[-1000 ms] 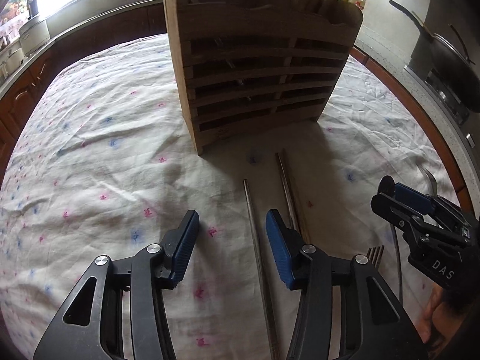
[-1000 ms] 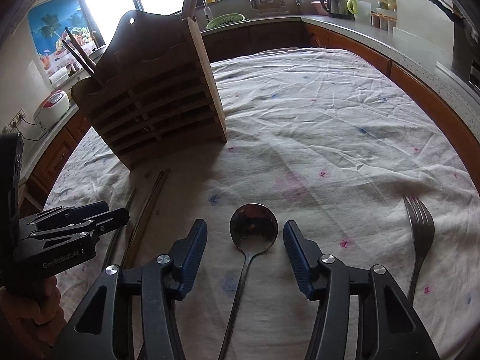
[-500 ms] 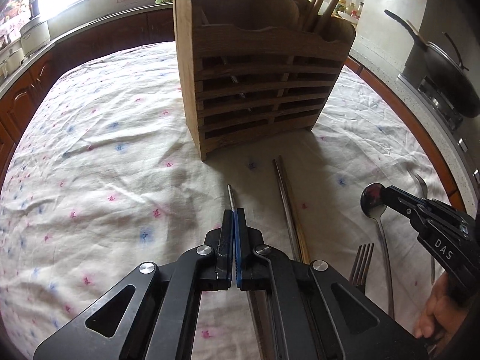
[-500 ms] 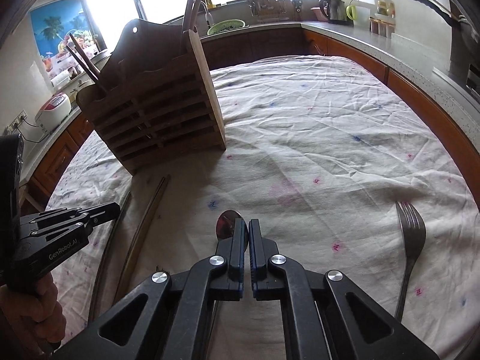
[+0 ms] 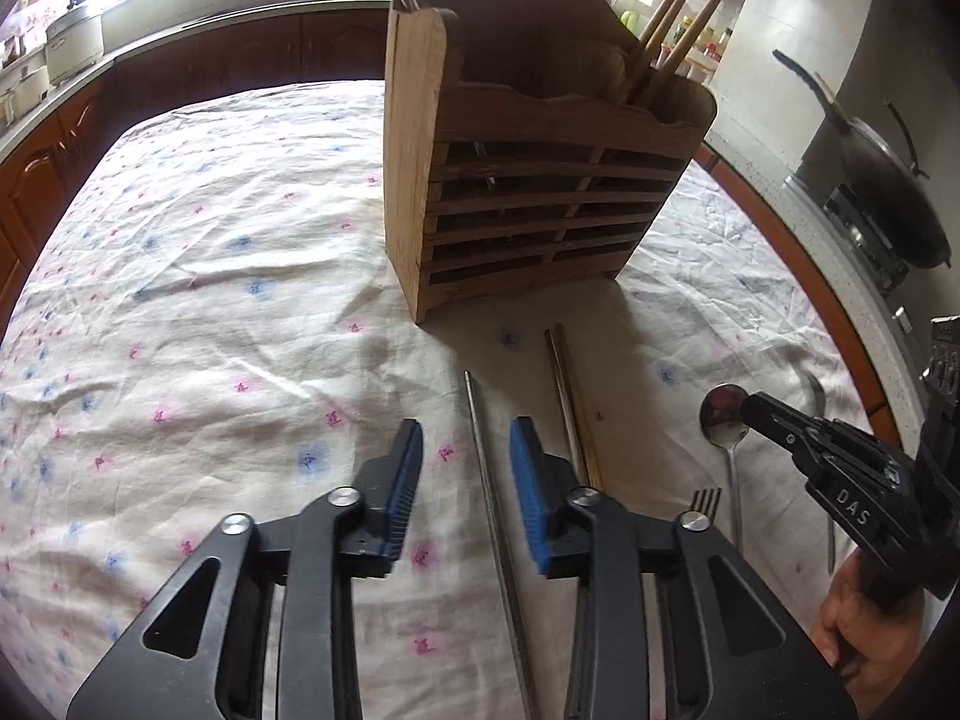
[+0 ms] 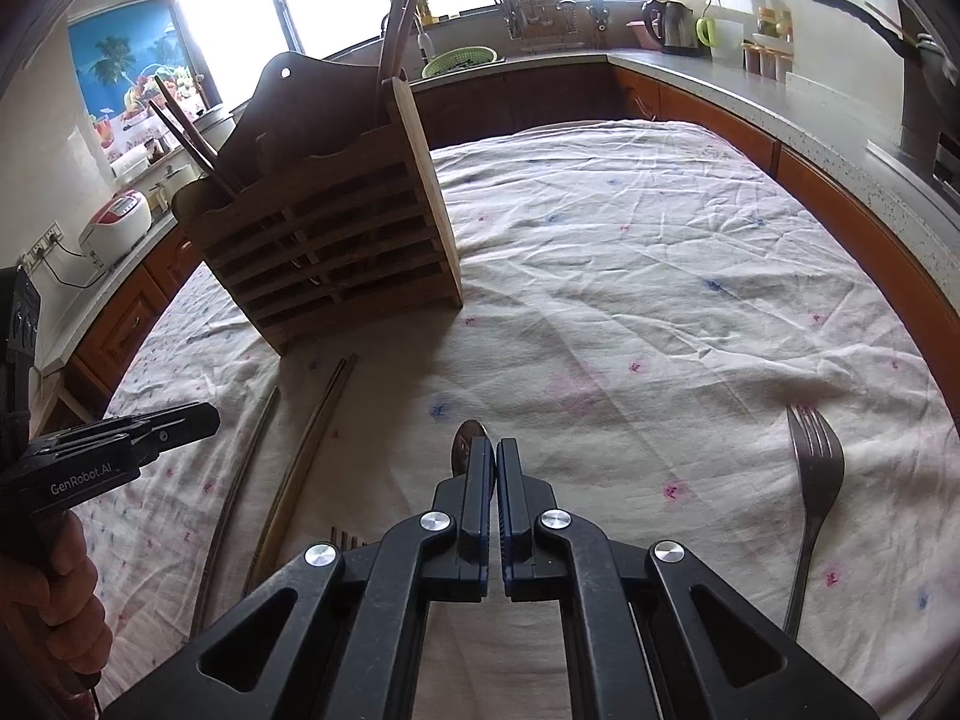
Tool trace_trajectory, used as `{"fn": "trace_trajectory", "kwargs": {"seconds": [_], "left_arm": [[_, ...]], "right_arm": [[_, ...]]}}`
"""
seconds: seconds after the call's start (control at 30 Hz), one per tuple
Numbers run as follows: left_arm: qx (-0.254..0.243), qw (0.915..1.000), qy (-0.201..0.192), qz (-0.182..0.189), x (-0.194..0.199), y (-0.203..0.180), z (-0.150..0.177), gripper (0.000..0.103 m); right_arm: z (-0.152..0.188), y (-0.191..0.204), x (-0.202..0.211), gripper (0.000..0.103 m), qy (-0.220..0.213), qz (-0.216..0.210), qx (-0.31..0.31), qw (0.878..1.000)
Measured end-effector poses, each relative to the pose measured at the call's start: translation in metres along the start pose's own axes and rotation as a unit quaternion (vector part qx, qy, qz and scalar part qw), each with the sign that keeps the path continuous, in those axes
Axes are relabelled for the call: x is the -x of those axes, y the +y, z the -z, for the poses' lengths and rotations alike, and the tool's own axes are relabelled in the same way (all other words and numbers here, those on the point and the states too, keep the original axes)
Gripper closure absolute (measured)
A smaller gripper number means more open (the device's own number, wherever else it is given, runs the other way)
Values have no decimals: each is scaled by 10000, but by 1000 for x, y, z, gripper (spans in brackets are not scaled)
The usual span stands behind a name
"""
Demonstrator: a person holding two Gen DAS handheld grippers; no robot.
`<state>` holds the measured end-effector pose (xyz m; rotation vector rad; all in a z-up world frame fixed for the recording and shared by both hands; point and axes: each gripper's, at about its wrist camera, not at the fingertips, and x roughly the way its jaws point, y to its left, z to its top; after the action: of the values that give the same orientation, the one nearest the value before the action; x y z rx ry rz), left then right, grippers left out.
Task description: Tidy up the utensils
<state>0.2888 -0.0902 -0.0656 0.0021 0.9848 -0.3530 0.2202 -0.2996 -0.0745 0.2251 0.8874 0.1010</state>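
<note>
Little of the sorting looks done. The rack (image 5: 540, 180) stands ahead of both tongs with some chopsticks already in it: wooden ones (image 5: 678, 18) on one side and darker sticks (image 6: 402, 12) on the other. Everything else lies loose on the tabletop (image 5: 210, 240).

The left tongs (image 5: 465, 468) are wide open and hold nothing. A metal chopstick (image 5: 489, 480) runs straight between the blue pads (image 5: 403, 480), and a pair of chopsticks (image 5: 570, 402) lies just to the right of the right-hand pad.

The right tongs (image 6: 495, 468) are shut to a thin slit. The spoon (image 6: 468, 450) has its bowl showing just past their tips. They seem to be pinching the neck of the spoon, but the tongs cover the contact, so that is a guess.

By my judgement the loose chopsticks, the spoon and both forks are all left to rack.

The left view shows the spoon's handle (image 5: 733, 498) running back on the cloth, which the right view hides under the tongs. It also shows the tines of a small fork (image 5: 707, 498) just beside that handle; the right view catches only a sliver of them.

The right view alone shows the big fork (image 6: 813, 480) whole, well to the right of the right tongs. The left view gives just a curved edge of it behind the right tongs.
</note>
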Motion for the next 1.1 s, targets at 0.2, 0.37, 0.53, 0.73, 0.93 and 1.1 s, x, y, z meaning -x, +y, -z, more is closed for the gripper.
{"fn": "trace_trajectory", "kwargs": {"seconds": [0.2, 0.37, 0.53, 0.73, 0.93, 1.1], "left_arm": [[-500, 9978, 200, -378, -29, -20, -2, 69], [-714, 9964, 147, -431, -30, -26, -3, 96], [-487, 9986, 13, -186, -15, -12, 0, 99], [-147, 9991, -365, 183, 33, 7, 6, 99], [91, 9961, -778, 411, 86, 22, 12, 99], [221, 9921, -1148, 462, 123, 29, 17, 99]], "right_arm": [[-2, -4, -10, 93, 144, -54, -29, 9999], [-3, -4, -22, 67, 290, -68, 32, 9996], [-3, -2, -20, 98, 247, -164, 58, 9995], [-8, 1, 15, 100, -126, -163, 128, 9997], [-17, 10, 61, 100, -674, -175, 272, 9972], [-25, 22, 95, 100, -1152, -41, 455, 9923]]}}
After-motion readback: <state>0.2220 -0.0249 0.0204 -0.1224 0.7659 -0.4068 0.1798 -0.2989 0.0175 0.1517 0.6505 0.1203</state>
